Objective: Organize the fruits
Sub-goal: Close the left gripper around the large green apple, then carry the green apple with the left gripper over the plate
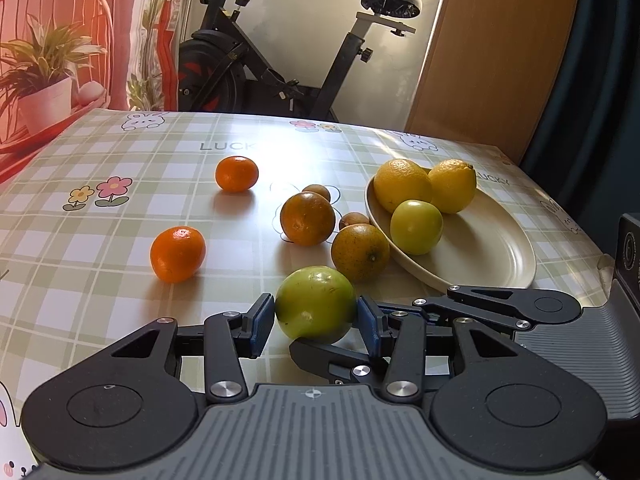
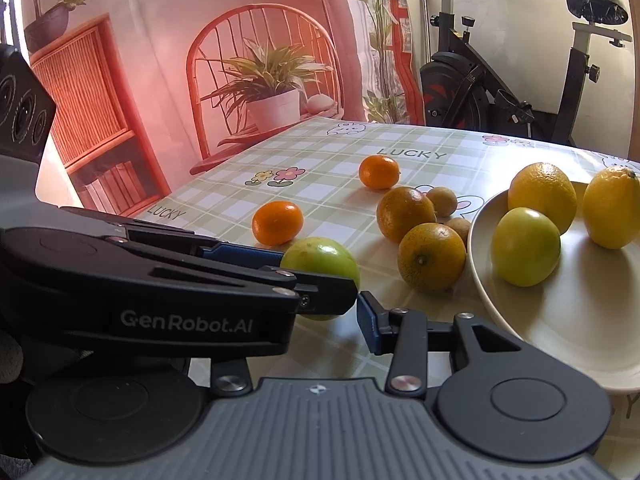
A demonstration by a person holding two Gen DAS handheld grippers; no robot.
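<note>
Blue pads on the left gripper (image 1: pixel 316 322) are pressed against both sides of a green fruit (image 1: pixel 316 303), which is gripped low over the checked tablecloth (image 1: pixel 100 248). The right gripper (image 2: pixel 320 320) is seen just beside it, partly hidden behind the left one; whether its jaws are open or closed cannot be told. Beyond the held fruit, 2 dull oranges (image 1: pixel 360 252) and 2 small brown fruits (image 1: pixel 316 192) are clustered near the rim of a cream plate (image 1: pixel 492 248), in which 2 lemons (image 1: pixel 404 184) and 1 green fruit (image 1: pixel 416 226) are gathered at the far end. Further left, 2 bright mandarins (image 1: pixel 178 254) are set well apart on the cloth, which is printed with flowers, rabbits and the word LUCKY. Behind the table an exercise bike (image 1: pixel 288 48), a wooden panel (image 1: pixel 492 40) and a pink backdrop (image 2: pixel 160 60) picturing a chair and potted plant are visible.
</note>
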